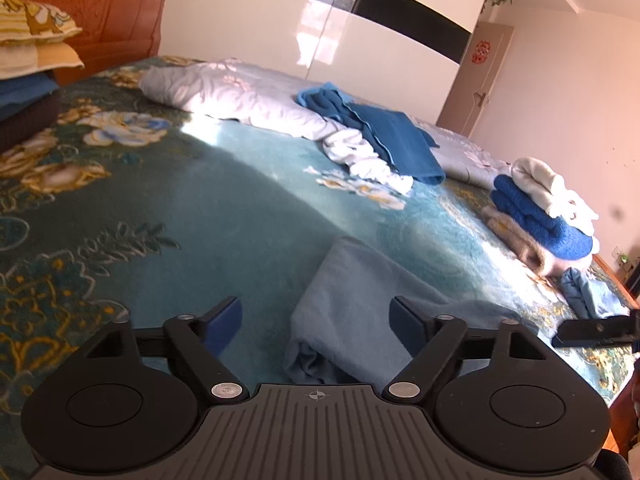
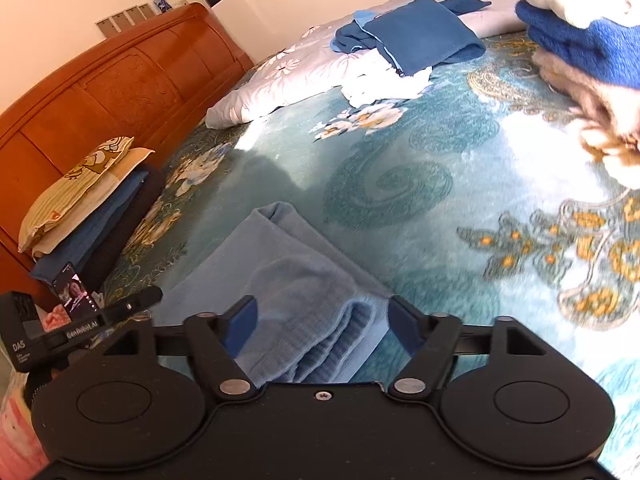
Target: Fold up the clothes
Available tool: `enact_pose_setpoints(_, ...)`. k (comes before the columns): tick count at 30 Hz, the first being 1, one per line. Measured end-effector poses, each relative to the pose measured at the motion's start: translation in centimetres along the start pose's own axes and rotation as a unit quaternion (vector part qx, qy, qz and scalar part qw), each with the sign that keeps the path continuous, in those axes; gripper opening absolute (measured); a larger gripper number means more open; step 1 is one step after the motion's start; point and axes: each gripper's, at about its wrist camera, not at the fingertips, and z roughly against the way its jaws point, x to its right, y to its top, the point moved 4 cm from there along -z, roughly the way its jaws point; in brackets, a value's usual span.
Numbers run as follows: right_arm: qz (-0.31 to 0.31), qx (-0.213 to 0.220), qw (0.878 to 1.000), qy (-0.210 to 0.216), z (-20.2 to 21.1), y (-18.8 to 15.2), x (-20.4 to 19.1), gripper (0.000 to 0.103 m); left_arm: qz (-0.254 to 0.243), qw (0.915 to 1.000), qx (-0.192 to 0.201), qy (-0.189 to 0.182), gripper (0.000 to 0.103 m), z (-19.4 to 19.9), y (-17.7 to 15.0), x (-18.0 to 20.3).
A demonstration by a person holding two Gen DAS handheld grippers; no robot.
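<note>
1. My left hand-held gripper [image 1: 318, 322] stands with its jaws spread wide and nothing between the pads; the light-blue garment [image 1: 360, 312] lies on the bed just ahead of it, its folded edge under the right pad.

2. My right hand-held gripper [image 2: 322, 322] is likewise spread open. The same light-blue garment [image 2: 288, 280] sits between and just past its pads, but the pads do not press on it, so I judge it released, not held.

3. The garment lies as a narrow, layered packet (its stacked edges show in the right wrist view), flat on the teal floral bedspread [image 1: 180, 208]. That bare patch suits it: room to smooth and fold with nothing in the way.

4. Both grippers point down at the cloth from the near side, one at each end of the packet, because a fold is best laid with two corners carried together.

5. At the far right a stack of folded clothes [image 1: 544, 216] is piled white over blue over beige. I take it as the finished pile, kept apart from the working patch.

6. A dark-blue towel [image 2: 420, 40] and a white crumpled cloth [image 2: 384, 80] rest near the pale quilt [image 1: 224, 88], well apart from me, probably waiting their turn.

7. Pillows [image 2: 80, 196] stay stacked by the wooden headboard [image 2: 120, 92], clear of the work.
</note>
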Motion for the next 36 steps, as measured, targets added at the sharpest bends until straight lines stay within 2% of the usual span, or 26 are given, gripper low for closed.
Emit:
enact_pose_setpoints(3, -0.018, 0.003, 1.000, 0.002, 0.1, -0.9, -0.1, 0.092, 0.001, 0.9999, 0.001, 0.015, 0.089, 0.0, 0.2, -0.5)
enact_pose_setpoints(4, -0.026, 0.006, 1.000, 0.003, 0.2, -1.2, -0.1, 0.095, 0.002, 0.9998, -0.002, 0.018, 0.093, -0.1, 0.2, -0.7)
enact_pose_setpoints(5, -0.035, 0.008, 0.999, 0.005, 0.3, -1.5, 0.0, 0.098, 0.000, 0.9998, -0.005, 0.020, 0.103, -0.2, 0.2, -0.9)
enact_pose_setpoints(14, -0.108, 0.004, 0.994, 0.014, -0.2, -3.7, 0.5, 0.102, -0.029, 0.9985, -0.046, -0.007, 0.102, -3.8, 2.0, -1.0)
enact_pose_setpoints(19, -0.138, -0.002, 0.990, 0.017, -1.4, -4.7, 0.5, 0.102, -0.047, 0.9927, -0.096, -0.056, 0.102, -7.2, 2.4, -0.4)
enact_pose_setpoints(21, -0.157, -0.005, 0.987, 0.021, -1.9, -5.0, 0.7, 0.101, -0.053, 0.9901, -0.113, -0.064, 0.102, -8.4, 2.6, -0.3)
enact_pose_setpoints(24, -0.173, -0.006, 0.984, 0.041, -2.4, -5.3, 0.9, 0.098, -0.038, 0.9831, -0.145, -0.106, 0.102, -9.9, 2.7, -0.5)
enact_pose_setpoints(25, -0.174, -0.004, 0.984, 0.048, -2.5, -5.3, 0.9, 0.093, -0.033, 0.9800, -0.155, -0.120, 0.102, -10.4, 2.8, -0.5)
enact_pose_setpoints(29, -0.187, -0.013, 0.981, 0.054, -3.2, -5.3, 1.4, 0.074, -0.034, 0.9759, -0.172, -0.130, 0.101, -12.0, 2.7, -1.2)
enact_pose_setpoints(30, -0.190, -0.014, 0.980, 0.053, -3.3, -5.3, 1.6, 0.072, -0.028, 0.9748, -0.174, -0.137, 0.100, -12.1, 2.9, -1.3)
enact_pose_setpoints(31, -0.192, -0.013, 0.980, 0.055, -3.4, -5.3, 1.7, 0.069, -0.021, 0.9736, -0.176, -0.144, 0.099, -12.3, 3.0, -1.4)
enact_pose_setpoints(34, -0.196, -0.013, 0.979, 0.057, -3.8, -5.2, 1.8, 0.062, -0.001, 0.9698, -0.184, -0.159, 0.083, -12.8, 3.4, -1.8)
enact_pose_setpoints(36, -0.205, -0.012, 0.977, 0.059, -4.0, -5.3, 2.0, 0.058, 0.010, 0.9686, -0.189, -0.161, 0.057, -13.2, 3.4, -2.1)
